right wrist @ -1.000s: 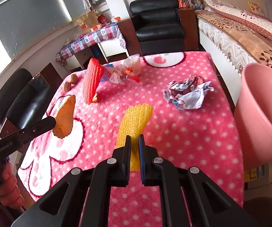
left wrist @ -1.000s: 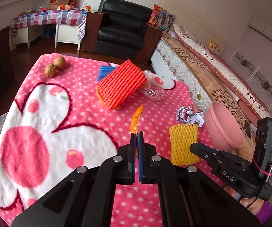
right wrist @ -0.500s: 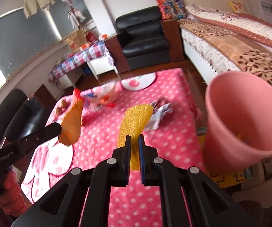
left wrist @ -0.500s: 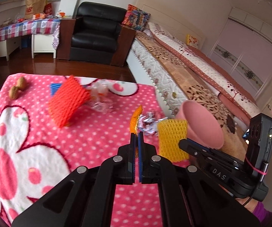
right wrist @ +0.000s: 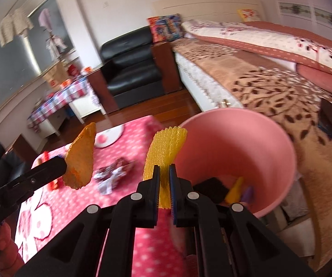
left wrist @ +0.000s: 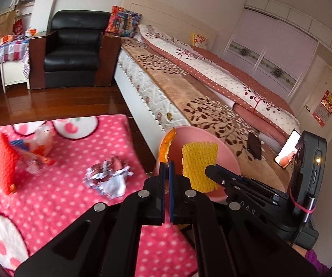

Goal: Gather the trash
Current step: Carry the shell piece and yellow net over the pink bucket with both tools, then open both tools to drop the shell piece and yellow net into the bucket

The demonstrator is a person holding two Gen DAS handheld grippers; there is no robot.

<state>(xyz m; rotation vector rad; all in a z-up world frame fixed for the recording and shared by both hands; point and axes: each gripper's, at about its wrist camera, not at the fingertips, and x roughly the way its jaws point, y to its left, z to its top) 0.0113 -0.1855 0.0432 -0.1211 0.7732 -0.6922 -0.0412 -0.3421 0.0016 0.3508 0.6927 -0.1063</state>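
My left gripper (left wrist: 167,165) is shut on an orange peel (left wrist: 165,146), held in the air at the near rim of the pink bin (left wrist: 228,154); the peel also shows in the right wrist view (right wrist: 81,159). My right gripper (right wrist: 164,169) is shut on a yellow foam net (right wrist: 166,152) and holds it over the left rim of the pink bin (right wrist: 258,138). The net also shows in the left wrist view (left wrist: 199,164). The bin holds several pieces of trash. A crumpled wrapper (left wrist: 108,176) lies on the pink dotted blanket (left wrist: 62,207).
A red foam net (left wrist: 5,164) and a clear plastic wrapper (left wrist: 39,150) lie at the blanket's far left. A bed (left wrist: 200,97) runs along behind the bin. A black armchair (left wrist: 71,46) stands at the back. A phone (left wrist: 287,149) lies on the bed.
Both grippers have swung right from over the blanket to the pink bin, carrying the peel and the yellow net. The bin is now close and I see into it.
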